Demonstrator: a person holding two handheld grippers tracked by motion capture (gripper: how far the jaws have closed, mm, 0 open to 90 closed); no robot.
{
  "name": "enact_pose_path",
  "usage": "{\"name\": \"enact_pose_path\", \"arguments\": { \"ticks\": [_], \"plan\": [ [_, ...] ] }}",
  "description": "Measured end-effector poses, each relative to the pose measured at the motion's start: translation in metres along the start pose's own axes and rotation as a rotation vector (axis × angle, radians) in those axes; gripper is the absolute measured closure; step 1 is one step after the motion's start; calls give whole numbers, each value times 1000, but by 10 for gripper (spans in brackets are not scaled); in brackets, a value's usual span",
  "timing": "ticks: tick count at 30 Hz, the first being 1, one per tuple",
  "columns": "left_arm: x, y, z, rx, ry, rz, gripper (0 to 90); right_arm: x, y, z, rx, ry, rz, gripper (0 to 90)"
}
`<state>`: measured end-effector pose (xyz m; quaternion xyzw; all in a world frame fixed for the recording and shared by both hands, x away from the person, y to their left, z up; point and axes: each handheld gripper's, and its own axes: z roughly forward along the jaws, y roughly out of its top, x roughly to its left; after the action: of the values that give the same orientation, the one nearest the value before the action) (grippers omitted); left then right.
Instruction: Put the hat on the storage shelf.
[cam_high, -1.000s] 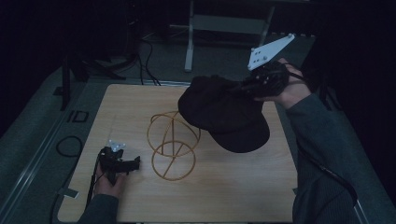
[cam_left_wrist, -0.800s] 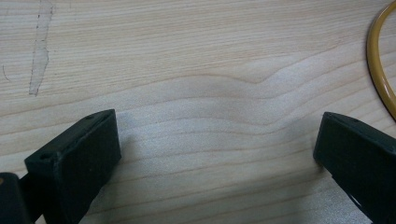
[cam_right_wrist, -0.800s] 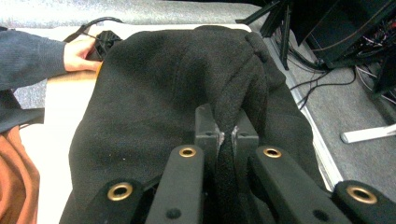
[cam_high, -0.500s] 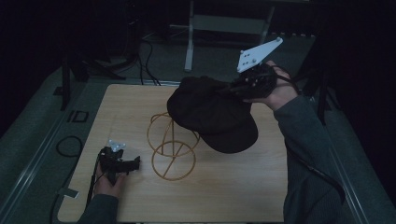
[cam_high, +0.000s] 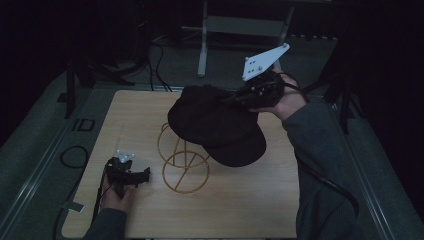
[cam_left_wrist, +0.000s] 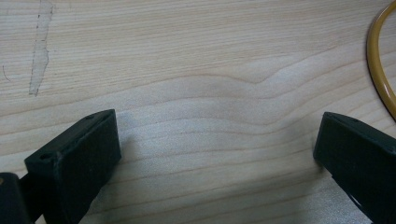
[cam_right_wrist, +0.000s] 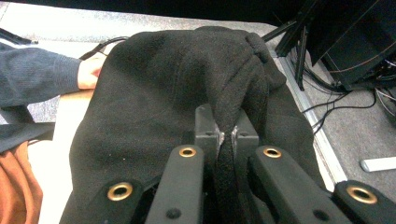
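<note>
High view first: it's really dim, so details are rough. The right gripper (cam_high: 235, 99) sits at about 1 o'clock over the table (cam_high: 250, 210), clamped onto the crown of a black cap (cam_high: 215, 125). The cap hangs in the air above the middle of the table, brim drooping toward 5 o'clock, and it covers the top of a yellow wire stand (cam_high: 182, 167), so I can't tell whether the fabric touches the wire or just floats over it. You mostly see the stand's lower rings. The jaw tips are lost in the black fabric here. The left gripper (cam_high: 145, 175) rests down at 7 o'clock on the table, just beside the stand's base ring, too dark to read its jaws from up here.

Left gripper view: much clearer. Both jaws are spread wide apart with bare wood between them, nothing held. A curve of the stand (cam_left_wrist: 380, 70) pokes in at 3 o'clock, cut off by the frame edge.

Right gripper view: jaws pinched tight on a fold of the cap (cam_right_wrist: 154, 112), fabric squeezed up between them. The cap blocks nearly all the table. At 9 o'clock there's a sleeve (cam_right_wrist: 37, 77) and a bit of hand, partly hidden behind the cap.
</note>
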<state>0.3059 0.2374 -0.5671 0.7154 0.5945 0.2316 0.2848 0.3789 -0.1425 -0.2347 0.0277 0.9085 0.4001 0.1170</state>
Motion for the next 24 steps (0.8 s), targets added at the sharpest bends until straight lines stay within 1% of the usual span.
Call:
{"name": "enact_pose_path", "arguments": {
  "ticks": [4, 8, 18, 24],
  "plan": [
    [0, 0, 0, 0, 0, 0, 2, 2, 3, 6, 0, 15, -16, 856],
    [0, 0, 0, 0, 0, -2, 2, 3, 6, 11, 4, 26, -17, 855],
    [0, 0, 0, -1, -1, -3, 2, 8, 22, 27, 2, 54, -45, 855],
    [0, 0, 0, 0, -1, -3, 2, 12, 27, 37, 8, 69, -58, 854]
  ]
}}
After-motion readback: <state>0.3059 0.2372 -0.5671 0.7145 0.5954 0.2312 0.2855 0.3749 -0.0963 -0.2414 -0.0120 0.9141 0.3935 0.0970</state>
